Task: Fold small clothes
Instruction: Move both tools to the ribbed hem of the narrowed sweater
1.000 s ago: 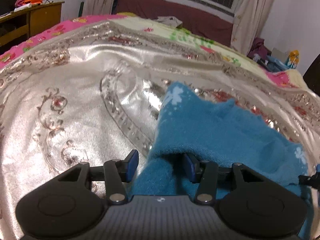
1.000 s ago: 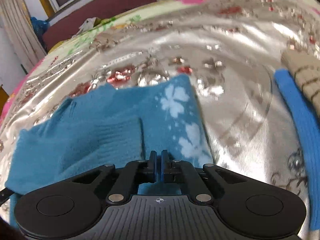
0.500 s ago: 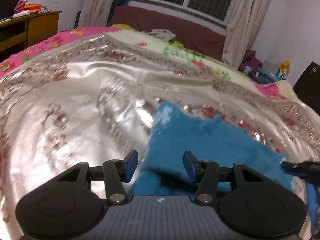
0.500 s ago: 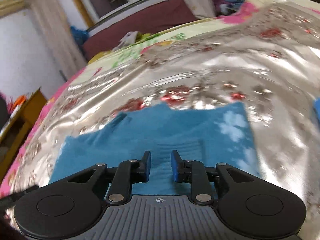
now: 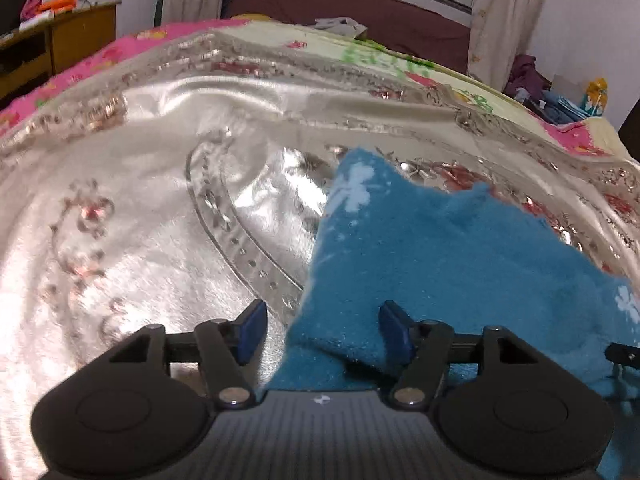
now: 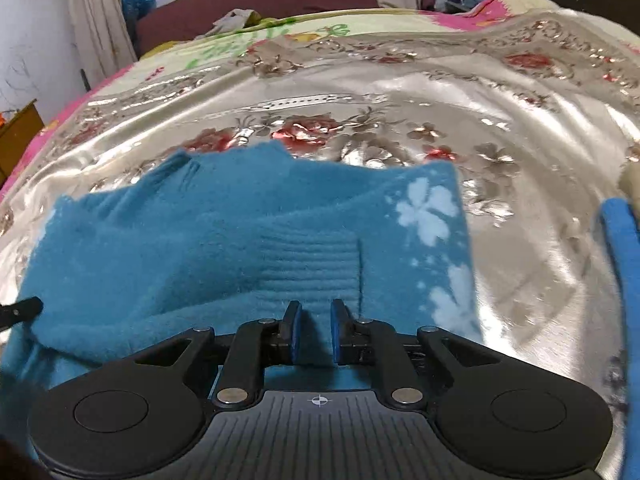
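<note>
A small teal knitted sweater with pale flower prints (image 6: 248, 240) lies on the shiny silver floral bedspread (image 6: 400, 104), a ribbed cuff folded over onto its body. In the left wrist view the sweater (image 5: 440, 256) fills the lower right. My left gripper (image 5: 322, 326) is open, its jaws wide apart over the sweater's left edge, holding nothing. My right gripper (image 6: 312, 330) is open with a narrow gap, its fingertips just above the sweater's near hem, gripping nothing.
A bright blue garment (image 6: 624, 264) and a beige knit piece (image 6: 632, 180) lie at the right of the bedspread. A wooden cabinet (image 5: 60, 44) stands at the far left. A dark red headboard (image 5: 360, 8), curtains and a window are behind the bed.
My right gripper was shut on the sweater's hem and has opened and let it go. My left gripper stayed open. Both have shifted slightly back over the sweater.
</note>
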### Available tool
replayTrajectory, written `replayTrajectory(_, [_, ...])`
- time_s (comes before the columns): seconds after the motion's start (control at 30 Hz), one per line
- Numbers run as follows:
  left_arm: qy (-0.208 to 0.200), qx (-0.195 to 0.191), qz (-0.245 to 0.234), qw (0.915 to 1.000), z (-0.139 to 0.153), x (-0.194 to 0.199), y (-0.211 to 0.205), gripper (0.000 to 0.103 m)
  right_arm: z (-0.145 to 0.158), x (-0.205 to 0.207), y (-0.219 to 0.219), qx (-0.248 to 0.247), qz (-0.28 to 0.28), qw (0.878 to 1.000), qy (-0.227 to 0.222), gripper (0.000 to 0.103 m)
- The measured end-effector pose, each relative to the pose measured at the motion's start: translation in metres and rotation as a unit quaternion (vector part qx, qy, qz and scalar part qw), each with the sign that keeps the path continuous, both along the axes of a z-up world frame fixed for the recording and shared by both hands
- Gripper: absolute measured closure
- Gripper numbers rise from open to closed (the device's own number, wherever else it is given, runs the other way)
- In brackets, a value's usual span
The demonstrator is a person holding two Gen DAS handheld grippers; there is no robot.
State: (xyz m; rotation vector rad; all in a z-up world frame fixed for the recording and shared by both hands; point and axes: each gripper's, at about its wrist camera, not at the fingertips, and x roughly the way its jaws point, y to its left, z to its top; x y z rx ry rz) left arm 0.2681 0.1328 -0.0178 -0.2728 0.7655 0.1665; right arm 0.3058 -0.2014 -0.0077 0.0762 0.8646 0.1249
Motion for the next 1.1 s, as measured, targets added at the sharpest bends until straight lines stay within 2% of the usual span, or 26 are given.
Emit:
replayTrajectory(0.1, [-0.012,0.025,-0.007,0.9996,0.008,-0.009,-0.008,0.037,0.006,-0.019,0.006,0.002,0.031,0.999,-0.015,0.080])
replayTrajectory(0.17, [0.004,0.029,-0.017,0.9994,0.007,-0.011,-0.010,0.036,-0.004,-0.019,0.013,-0.023,0.046,0.999,0.013,0.075])
replayTrajectory(0.23, [0.024,0.035,-0.021,0.9989,0.005,-0.015,-0.009,0.036,-0.006,-0.020,0.017,-0.038,0.048,0.998,0.009,0.075])
replayTrajectory(0.4, [0.025,0.039,-0.024,0.9986,0.015,-0.046,-0.005,0.037,0.016,-0.049,0.001,0.007,0.048,0.999,0.002,0.075])
replayTrajectory(0.6, [0.030,0.022,-0.047,0.9982,0.028,-0.110,0.005,0.037,0.032,-0.123,-0.026,0.036,0.047,0.998,0.010,0.069])
replayTrajectory(0.73, [0.049,0.007,-0.065,0.9967,0.030,-0.156,0.005,0.037,0.028,-0.181,-0.047,0.049,0.035,0.997,0.037,0.064])
replayTrajectory(0.83, [0.064,-0.021,-0.071,0.9952,0.030,-0.180,0.005,0.037,0.023,-0.214,-0.062,0.073,0.026,0.995,0.064,0.063])
replayTrajectory(0.9, [0.072,-0.037,-0.072,0.9941,0.029,-0.193,0.005,0.037,0.021,-0.230,-0.070,0.081,0.017,0.993,0.079,0.063])
replayTrajectory(1.0, [0.080,-0.039,-0.078,0.9929,0.030,-0.205,0.002,0.037,0.017,-0.249,-0.078,0.083,0.006,0.992,0.096,0.062])
replayTrajectory(1.1, [0.093,-0.040,-0.089,0.9909,0.029,-0.210,-0.003,0.037,0.011,-0.255,-0.079,0.091,0.006,0.989,0.115,0.055])
